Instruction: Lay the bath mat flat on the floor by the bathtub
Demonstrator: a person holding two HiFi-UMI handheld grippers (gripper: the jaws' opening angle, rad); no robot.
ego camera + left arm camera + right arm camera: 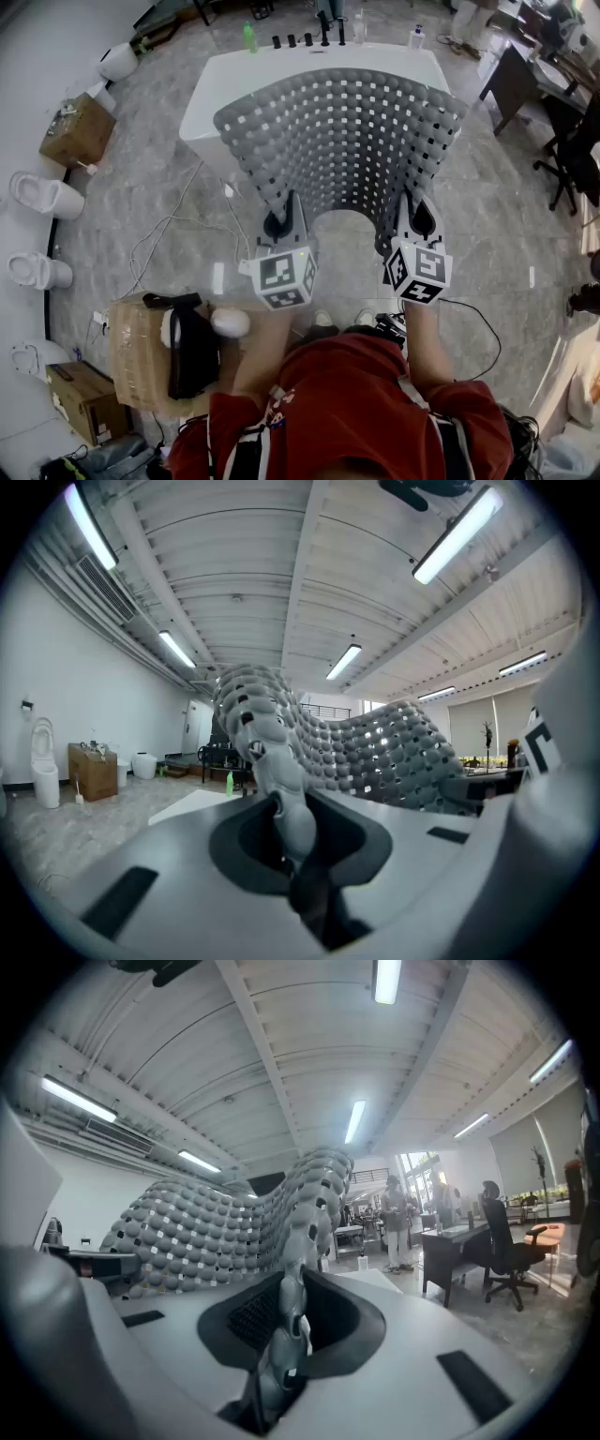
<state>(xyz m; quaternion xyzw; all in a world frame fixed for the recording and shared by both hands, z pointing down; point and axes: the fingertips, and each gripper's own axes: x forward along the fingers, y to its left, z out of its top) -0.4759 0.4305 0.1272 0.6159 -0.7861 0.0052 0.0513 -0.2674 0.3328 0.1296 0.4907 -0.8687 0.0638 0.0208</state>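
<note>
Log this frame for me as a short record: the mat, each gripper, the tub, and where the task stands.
bath mat: grey, full of holes, held up in the air and bowed, not flat
left gripper: shut on the mat's near edge, left end
right gripper: shut on the mat's near edge, right end
bathtub: white, ahead of the person, partly hidden by the mat
floor: grey tile, no mat on it
task status: mat not yet laid
</note>
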